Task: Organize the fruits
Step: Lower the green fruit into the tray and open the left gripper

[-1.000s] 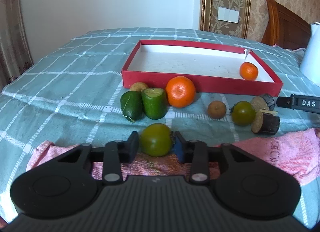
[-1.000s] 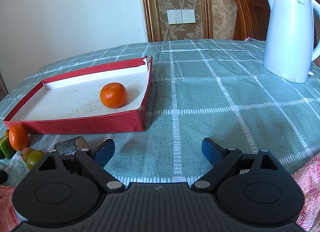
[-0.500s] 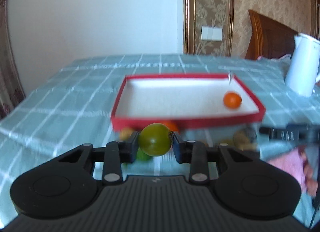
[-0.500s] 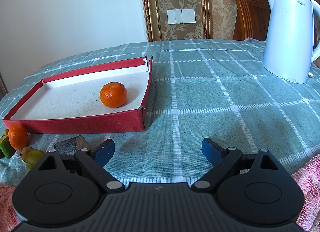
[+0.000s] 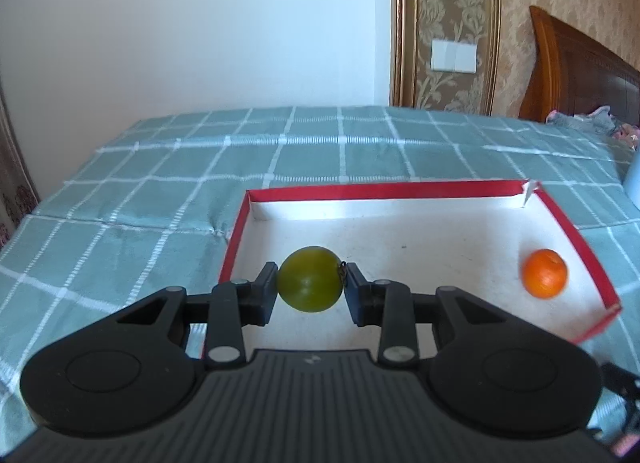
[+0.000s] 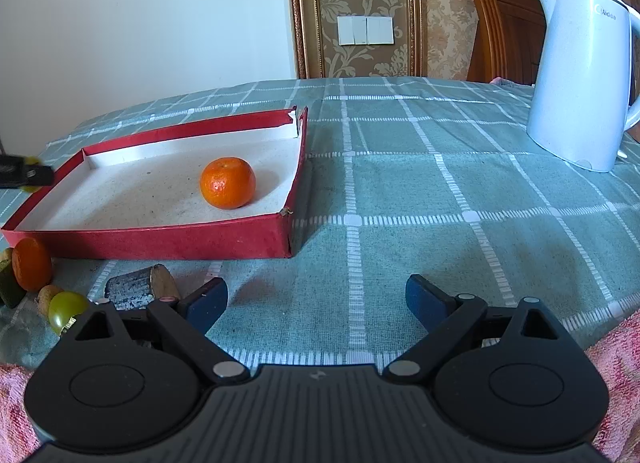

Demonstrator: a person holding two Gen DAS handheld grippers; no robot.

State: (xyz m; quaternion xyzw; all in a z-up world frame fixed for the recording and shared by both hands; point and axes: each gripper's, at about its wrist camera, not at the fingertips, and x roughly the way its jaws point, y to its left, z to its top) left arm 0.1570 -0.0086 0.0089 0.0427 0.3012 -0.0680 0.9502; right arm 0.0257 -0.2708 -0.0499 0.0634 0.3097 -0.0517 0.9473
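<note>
Close to the lens, the left gripper (image 5: 310,287) is clenched on a green tomato (image 5: 309,278), pads pressing its two sides, and it hangs over the near-left part of the red tray (image 5: 448,186). Over on the other side the right gripper (image 6: 316,301) sits with jaws spread wide and nothing between them, parked above the checked cloth (image 6: 400,167). Near it on the cloth wait a second green tomato (image 6: 66,305), a cut log piece (image 6: 138,287) and an orange (image 6: 31,269). Further in, a small orange (image 5: 545,273) rests by the tray's right wall.

Risk from here, I'd judge: that tomato is round and smooth, so a release from height could send it rolling into the orange or bouncing off the low wall. A hard squeeze might bruise it.

As for direction, the fruit is nearly a ball, no real long axis; a dark speck at its right pad may be the stem, though that's hard to confirm.

Far right, a white kettle (image 6: 580,75) stands well clear.
</note>
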